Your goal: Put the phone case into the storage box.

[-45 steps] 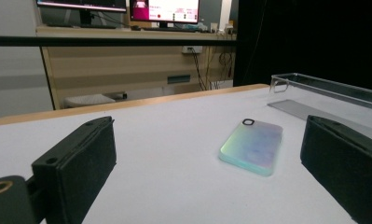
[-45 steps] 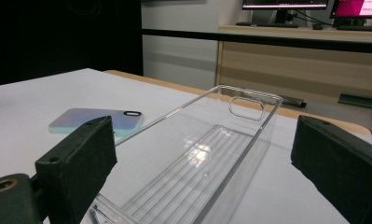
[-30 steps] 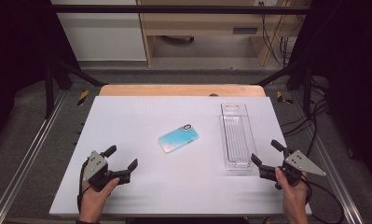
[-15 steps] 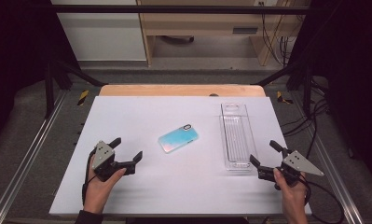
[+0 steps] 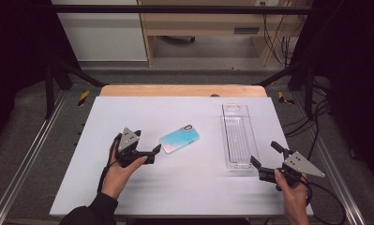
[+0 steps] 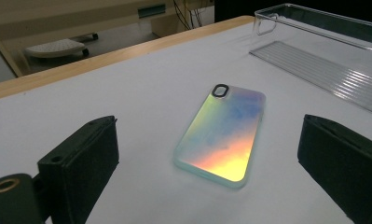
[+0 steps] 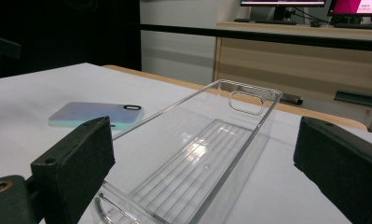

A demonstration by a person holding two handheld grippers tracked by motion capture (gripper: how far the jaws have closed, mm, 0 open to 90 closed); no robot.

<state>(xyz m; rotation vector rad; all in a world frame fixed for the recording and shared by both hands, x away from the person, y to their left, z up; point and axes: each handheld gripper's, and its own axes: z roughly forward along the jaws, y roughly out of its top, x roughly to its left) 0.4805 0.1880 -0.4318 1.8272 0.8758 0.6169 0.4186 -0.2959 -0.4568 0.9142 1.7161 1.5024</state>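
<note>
**Left gripper at the phone's near end, jaws apart**

The left gripper (image 5: 149, 151) sits low over the white table (image 5: 175, 187), held in the person's left hand (image 5: 116, 171). Its jaws stand wide apart with nothing between them, and they point at the phone (image 5: 179, 139), whose closest end lies just beside the jaw tips. In the left gripper view the phone (image 6: 223, 135) lies flat between the lines of the two jaws, a little ahead of them and apart from both. It rests back side up, shimmering blue to orange, with the dark camera opening at the end away from the gripper.

To the right of the phone, well apart from it, a long clear plastic tray (image 5: 238, 138) lies on the table, running front to back, ribbed on its floor and with a handle cutout at its far end.

The right gripper (image 5: 266, 161) rests at the tray's near end, farther from the phone, held in the right hand (image 5: 292, 192). Its jaws are also spread wide and grip nothing; in the right gripper view the tray (image 7: 211, 158) stretches away between them, with the phone (image 7: 97, 114) beyond its left wall.
</note>
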